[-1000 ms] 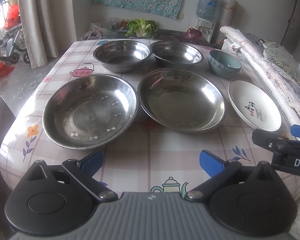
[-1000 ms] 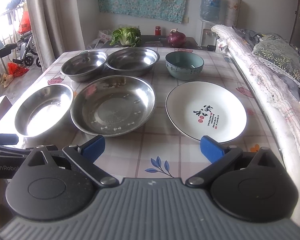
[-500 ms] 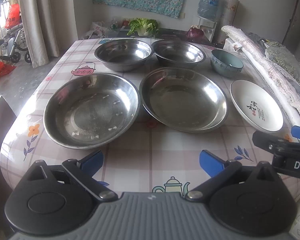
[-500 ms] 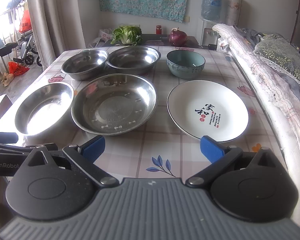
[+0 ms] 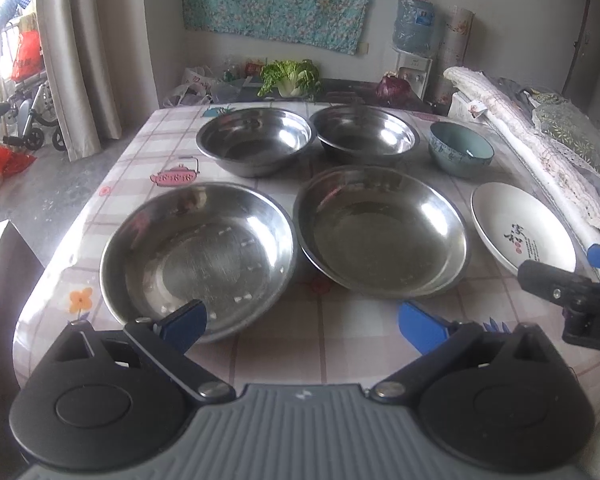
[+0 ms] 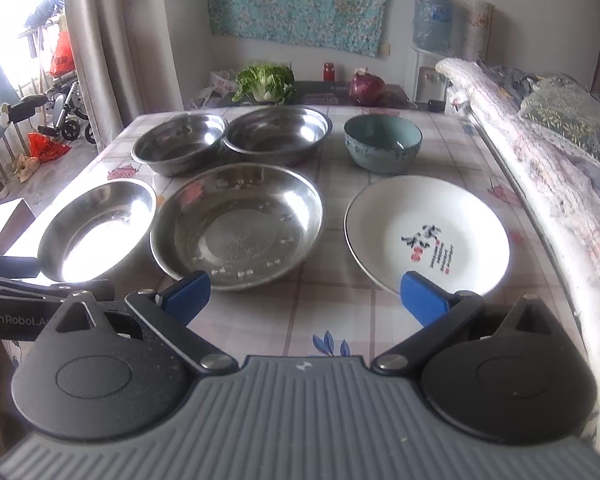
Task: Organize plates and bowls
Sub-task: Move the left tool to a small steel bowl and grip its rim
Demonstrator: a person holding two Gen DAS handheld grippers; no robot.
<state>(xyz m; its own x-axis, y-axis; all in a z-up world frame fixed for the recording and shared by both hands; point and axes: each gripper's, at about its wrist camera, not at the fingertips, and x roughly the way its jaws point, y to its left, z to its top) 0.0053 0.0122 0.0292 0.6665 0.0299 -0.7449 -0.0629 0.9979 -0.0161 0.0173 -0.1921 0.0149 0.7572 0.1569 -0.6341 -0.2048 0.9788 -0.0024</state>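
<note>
Two wide steel plates lie side by side on the checked tablecloth: the left steel plate and the right steel plate. Behind them stand two steel bowls and a teal ceramic bowl. A white plate with painted characters lies at the right. My left gripper hovers open at the near rim of the left steel plate. My right gripper is open at the near edge of the white plate. Both hold nothing.
A rolled quilt and pillows run along the table's right edge. Beyond the far edge, a cabbage and a red onion sit on a dark counter. The table's left edge drops to the floor near a curtain.
Both grippers have moved forward over the table; the dishes now look larger and closer, and each gripper's blue tips now overlap a plate's near rim. No dish has moved.
</note>
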